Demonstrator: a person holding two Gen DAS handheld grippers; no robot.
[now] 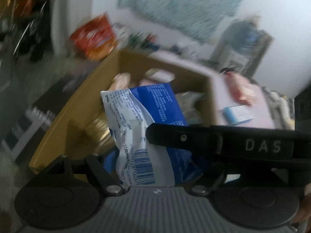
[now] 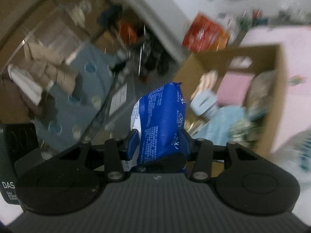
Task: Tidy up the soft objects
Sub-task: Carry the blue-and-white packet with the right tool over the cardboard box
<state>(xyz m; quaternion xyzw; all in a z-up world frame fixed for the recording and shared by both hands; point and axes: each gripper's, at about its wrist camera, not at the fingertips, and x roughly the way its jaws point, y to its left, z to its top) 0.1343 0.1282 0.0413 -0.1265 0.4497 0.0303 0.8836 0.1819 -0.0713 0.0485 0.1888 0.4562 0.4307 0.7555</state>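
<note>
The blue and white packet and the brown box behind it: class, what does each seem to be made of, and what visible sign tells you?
Blue and white packet: probably thin plastic film, slightly glossy; it creases and buckles where the right gripper pinches it, and carries printed text and a barcode.
Brown box: likely cardboard, matt tan; flat stiff walls with straight folded edges. Blur leaves finer texture unclear.

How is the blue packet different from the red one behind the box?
The blue packet is blue and white; the red packet is red and orange. The blue packet is pinched by the right gripper, between its jaws; the red packet sits untouched beyond the cardboard box. Both look like soft, crinkly packets.
</note>
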